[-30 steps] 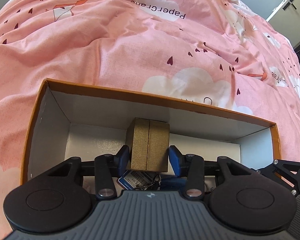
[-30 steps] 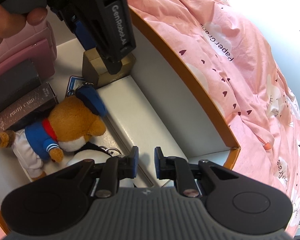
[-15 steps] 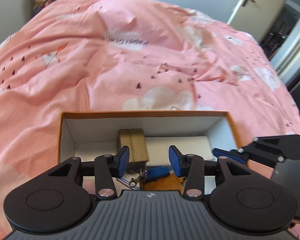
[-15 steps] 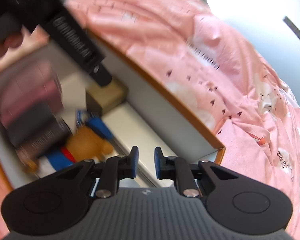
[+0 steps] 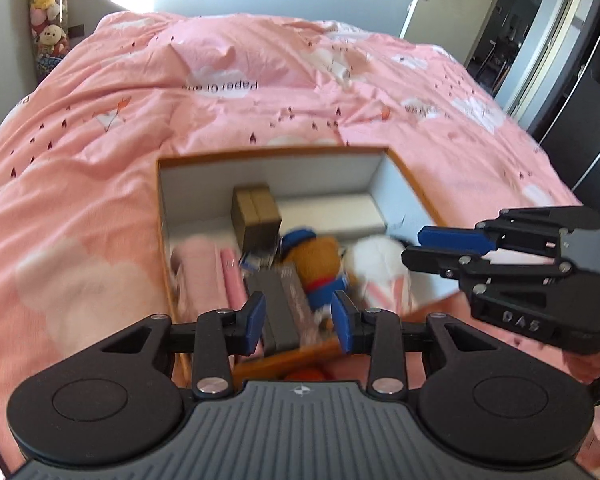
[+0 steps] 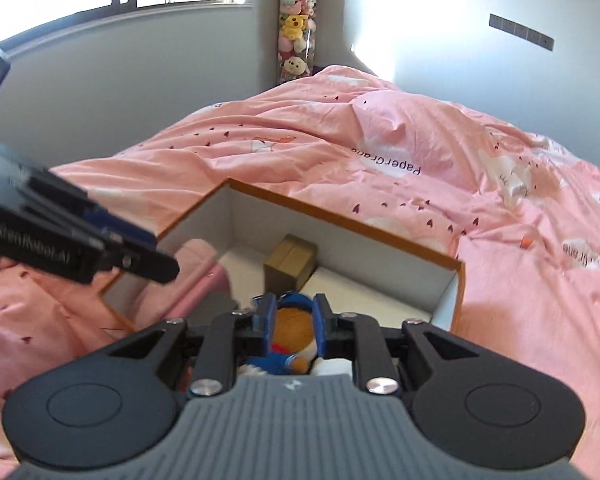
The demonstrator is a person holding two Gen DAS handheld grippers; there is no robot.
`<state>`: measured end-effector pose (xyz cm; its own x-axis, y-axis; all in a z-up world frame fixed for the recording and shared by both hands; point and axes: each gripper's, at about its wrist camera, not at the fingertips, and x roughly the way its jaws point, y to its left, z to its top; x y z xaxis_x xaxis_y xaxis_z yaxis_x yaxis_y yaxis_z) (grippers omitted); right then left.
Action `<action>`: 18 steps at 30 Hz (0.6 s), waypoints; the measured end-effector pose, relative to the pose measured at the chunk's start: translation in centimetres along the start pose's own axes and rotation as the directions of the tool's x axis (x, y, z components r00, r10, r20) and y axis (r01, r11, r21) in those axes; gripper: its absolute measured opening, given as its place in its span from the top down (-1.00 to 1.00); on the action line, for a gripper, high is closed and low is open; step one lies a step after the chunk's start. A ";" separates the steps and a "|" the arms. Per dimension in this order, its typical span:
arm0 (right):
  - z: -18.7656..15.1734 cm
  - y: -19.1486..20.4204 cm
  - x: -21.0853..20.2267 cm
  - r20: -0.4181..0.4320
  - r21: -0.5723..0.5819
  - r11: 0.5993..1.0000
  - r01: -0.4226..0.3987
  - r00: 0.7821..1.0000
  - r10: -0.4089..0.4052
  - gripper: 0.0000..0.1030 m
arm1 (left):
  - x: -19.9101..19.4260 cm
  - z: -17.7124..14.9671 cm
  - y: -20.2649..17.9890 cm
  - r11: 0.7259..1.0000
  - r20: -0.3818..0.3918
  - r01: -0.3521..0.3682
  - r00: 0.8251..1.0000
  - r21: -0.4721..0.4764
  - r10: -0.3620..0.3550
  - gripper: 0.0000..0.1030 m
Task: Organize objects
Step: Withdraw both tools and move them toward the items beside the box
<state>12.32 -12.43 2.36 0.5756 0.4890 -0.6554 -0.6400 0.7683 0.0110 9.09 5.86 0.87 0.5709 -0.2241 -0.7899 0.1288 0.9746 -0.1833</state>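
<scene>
An orange-rimmed white box (image 5: 268,151) lies on the pink bed. Inside, a small gold box (image 5: 256,212) stands near the far wall, also in the right wrist view (image 6: 290,260). A bear in a blue sailor suit (image 5: 320,260), a white plush (image 5: 380,268), pink cases (image 5: 204,272) and a dark card box (image 5: 280,304) fill the near part. My left gripper (image 5: 299,322) is open and empty, raised above the box's near edge. My right gripper (image 6: 291,326) is open and empty above the bear (image 6: 292,332); it also shows at the right of the left wrist view (image 5: 440,246).
The pink duvet (image 5: 260,80) surrounds the box on all sides. A tall tube of plush toys (image 6: 296,24) stands in the room corner. A door and dark wardrobe (image 5: 560,80) are at the right. The box (image 6: 340,216) has free floor along its far wall.
The left gripper let go of the gold box and pulled up and back, leaving it standing in the box. The right gripper also rose away from the box and opened wider.
</scene>
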 end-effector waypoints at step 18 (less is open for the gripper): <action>-6.7 6.4 6.8 -0.239 0.059 0.994 -0.096 0.965 0.108 0.23 | 5.0 -9.0 4.4 0.943 -0.173 -0.185 0.975 -0.276 0.140 0.19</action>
<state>8.76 -6.94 -7.11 0.3650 0.4558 -0.8118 -0.6614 0.7406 0.1184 5.25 9.00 -9.12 0.4345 -0.0821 -0.8969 -0.2081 0.9597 -0.1887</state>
